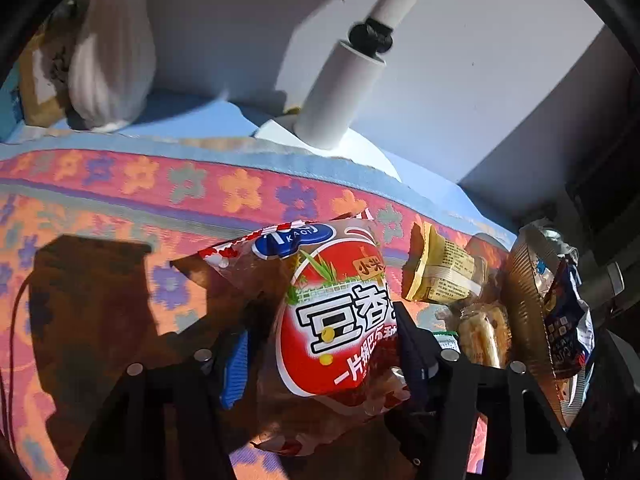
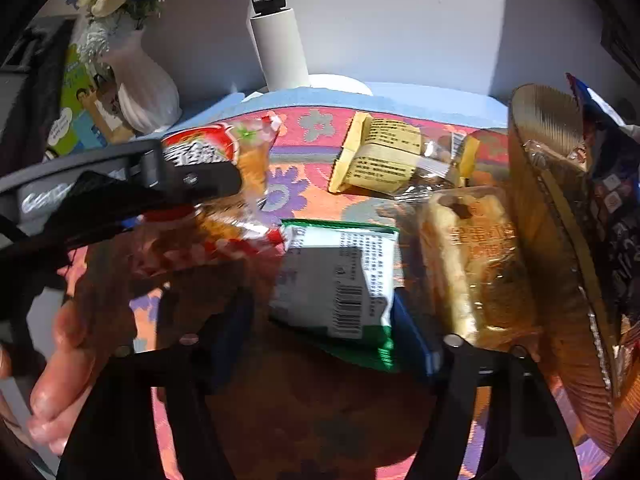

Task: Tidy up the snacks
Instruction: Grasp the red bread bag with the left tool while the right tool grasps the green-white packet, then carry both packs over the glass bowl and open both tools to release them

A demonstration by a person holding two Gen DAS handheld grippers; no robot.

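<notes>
A red snack bag (image 1: pixel 336 320) with large white characters hangs between the fingers of my left gripper (image 1: pixel 324 332), which is shut on it just above the floral tablecloth (image 1: pixel 160 184). The right wrist view shows the same red bag (image 2: pixel 240 168) with the left gripper's black finger (image 2: pixel 192 178) clamped across it. A green and white packet (image 2: pixel 336 280) lies barcode up on the cloth between the fingers of my right gripper (image 2: pixel 320 308). The right gripper is open, and its pads stand clear of the packet.
A yellow packet (image 2: pixel 384 156) and a clear-wrapped pastry (image 2: pixel 472 260) lie beside a brown ribbed basket (image 2: pixel 560 200) holding a dark blue bag (image 2: pixel 616 200). At the back stand a white vase (image 2: pixel 144 88), a white lamp pole (image 2: pixel 280 48) and a book (image 2: pixel 76 112). A hand (image 2: pixel 60 380) shows low left.
</notes>
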